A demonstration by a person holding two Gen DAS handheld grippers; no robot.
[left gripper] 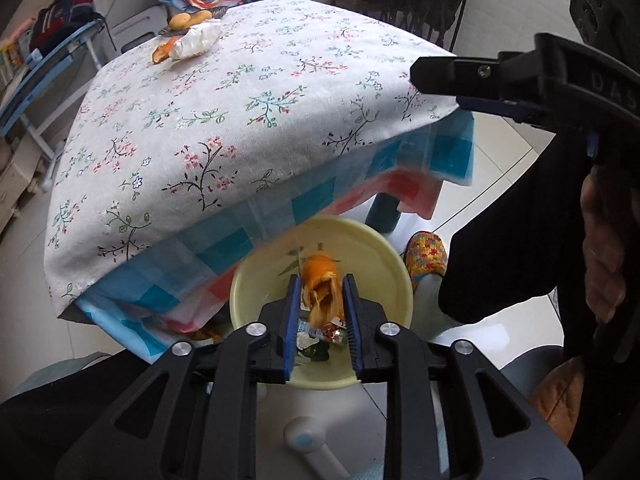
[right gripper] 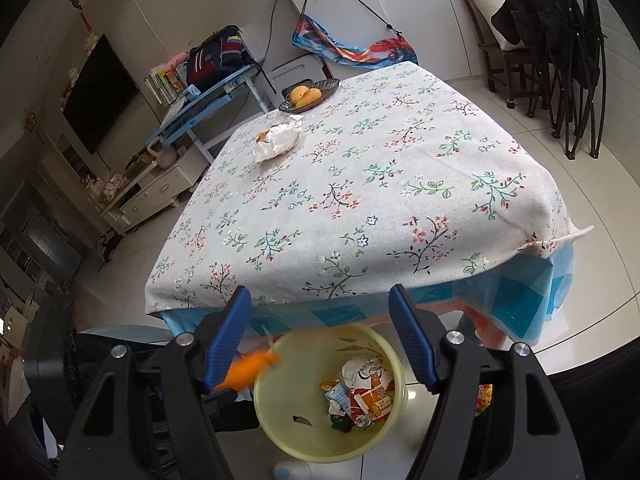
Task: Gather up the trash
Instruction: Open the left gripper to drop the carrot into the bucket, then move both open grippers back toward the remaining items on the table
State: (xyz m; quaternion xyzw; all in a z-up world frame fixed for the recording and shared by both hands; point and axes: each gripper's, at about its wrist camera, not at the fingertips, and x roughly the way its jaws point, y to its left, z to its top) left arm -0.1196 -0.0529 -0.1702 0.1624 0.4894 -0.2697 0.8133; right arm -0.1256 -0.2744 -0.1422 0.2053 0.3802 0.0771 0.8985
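My left gripper (left gripper: 321, 280) hangs over a pale yellow bin (left gripper: 392, 264) on the floor in front of the table. An orange peel (left gripper: 320, 292) sits between its blue pads with a small gap on the left side, so the jaws are open. In the right wrist view the peel (right gripper: 250, 372) is an orange blur at the bin's (right gripper: 280, 420) left rim. My right gripper (right gripper: 318, 292) is open and empty above the bin; its dark finger (left gripper: 440, 72) shows in the left wrist view. Wrappers (right gripper: 368, 392) lie in the bin. A crumpled white wrapper (right gripper: 276, 140) with peel lies on the table.
The table (right gripper: 400, 200) has a floral cloth over a blue checked one. A dish of yellow fruit (right gripper: 308, 96) stands at its far end. A person's slippered foot (left gripper: 426, 256) is beside the bin. A white object (left gripper: 308, 444) lies on the floor. Folded chairs (right gripper: 568, 60) stand at the right.
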